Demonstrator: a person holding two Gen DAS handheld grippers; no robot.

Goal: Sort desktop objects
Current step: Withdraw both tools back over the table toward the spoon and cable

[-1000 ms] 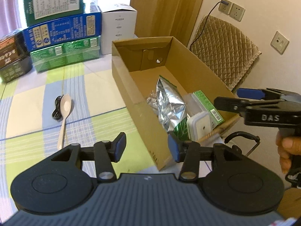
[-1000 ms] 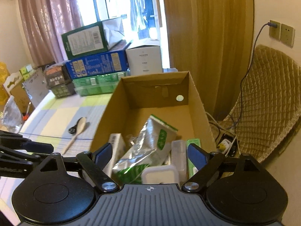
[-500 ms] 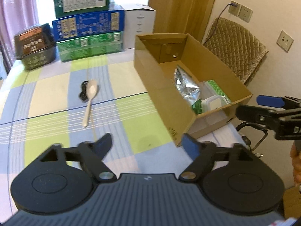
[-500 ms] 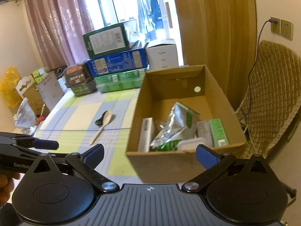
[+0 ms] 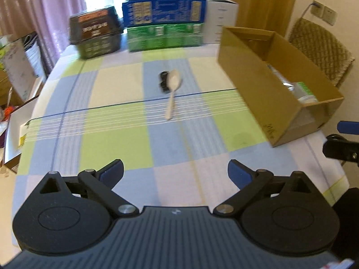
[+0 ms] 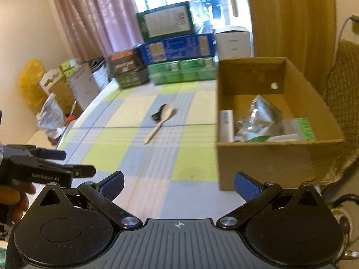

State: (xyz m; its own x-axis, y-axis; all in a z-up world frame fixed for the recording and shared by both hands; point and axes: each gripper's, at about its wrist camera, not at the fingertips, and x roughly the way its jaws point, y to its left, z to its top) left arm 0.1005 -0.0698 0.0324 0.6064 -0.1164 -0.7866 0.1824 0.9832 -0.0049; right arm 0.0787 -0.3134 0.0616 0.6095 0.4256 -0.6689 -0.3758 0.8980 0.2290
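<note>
Both hand-held grippers hang over the near end of a table covered in a blue, green and cream checked cloth [image 5: 125,134], and both have pulled back from where they were a second ago, when each hovered at the open cardboard box [image 6: 278,157]. The left gripper [image 5: 175,172] has its blue-padded fingers spread wide with nothing between them; a second ago they were much closer together. The right gripper [image 6: 178,183] is likewise spread wide and empty, a little wider than before. The box stands at the right edge of the table and holds a silver foil pouch [image 6: 258,118], a green packet [image 6: 305,129], a white carton [image 6: 226,124] and a pale lidded tub [image 6: 285,137]. A pale plastic spoon [image 5: 172,92] lies mid-table, well apart from both grippers, its bowl touching a small coiled black cable [image 5: 163,81]. Stacked cartons [image 5: 165,18] line the far edge. A hand [image 6: 15,199] grips the left tool's handle.
</note>
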